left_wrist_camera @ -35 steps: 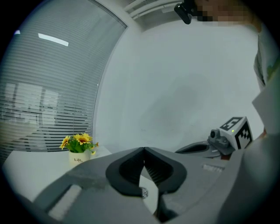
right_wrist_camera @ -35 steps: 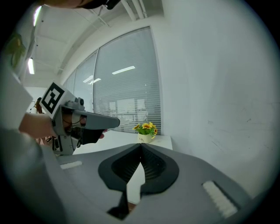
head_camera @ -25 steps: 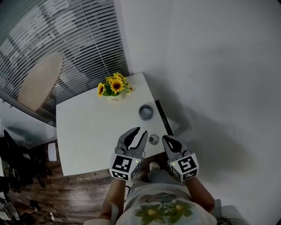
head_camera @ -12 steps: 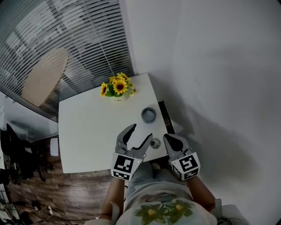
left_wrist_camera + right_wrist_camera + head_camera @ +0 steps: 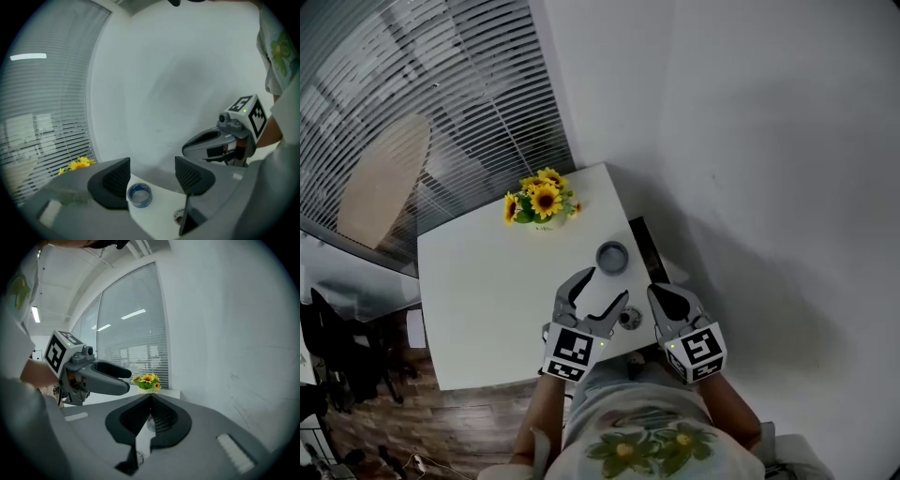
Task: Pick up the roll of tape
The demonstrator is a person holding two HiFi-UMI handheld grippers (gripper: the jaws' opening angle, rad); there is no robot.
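Since a second ago the left hand-held gripper (image 5: pixel 605 286) has come forward over the near part of the table (image 5: pixel 487 291), and its jaws have just been opening; they now stand spread wide with nothing between them. Seen past its jaws, the roll of tape (image 5: pixel 612 256) lies flat on the white table, a little ahead and untouched, near the right edge. A pot of sunflowers (image 5: pixel 536 202) stands at the far edge, before the window blinds (image 5: pixel 441 94) and beside a plain white wall (image 5: pixel 750 141). A small round thing (image 5: pixel 629 319), perhaps a lid, sits by the near edge. The right hand-held gripper (image 5: pixel 661 295) hangs at the table's near right corner, jaws pressed together and empty, tilted slightly down.
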